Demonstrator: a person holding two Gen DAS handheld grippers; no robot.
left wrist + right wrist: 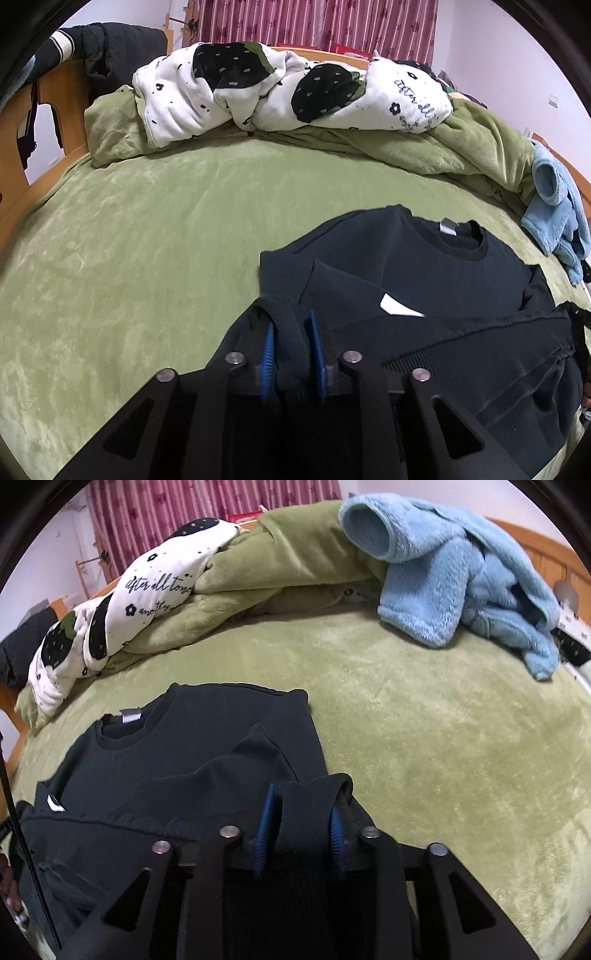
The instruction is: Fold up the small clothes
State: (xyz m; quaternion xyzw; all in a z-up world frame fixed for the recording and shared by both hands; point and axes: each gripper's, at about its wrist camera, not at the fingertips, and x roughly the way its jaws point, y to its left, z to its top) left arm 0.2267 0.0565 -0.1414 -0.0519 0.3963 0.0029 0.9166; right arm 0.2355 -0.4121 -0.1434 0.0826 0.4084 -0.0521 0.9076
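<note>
The dark sweatshirt (424, 280) lies flat, collar away, on the green blanket (147, 240) of the bed, its 2 sleeves folded in across the chest and its hem edge carried up over the body, so I judge the fold roughly half done, with the light blue fleece (461, 583) at the right unfolded. The left gripper (291, 347) tilts down at the garment's left side, a bunched hem edge between its blue pads (267, 350), which look slack rather than pinching. The right gripper (301, 827) mirrors it, jaws parted around a hem band.
</note>
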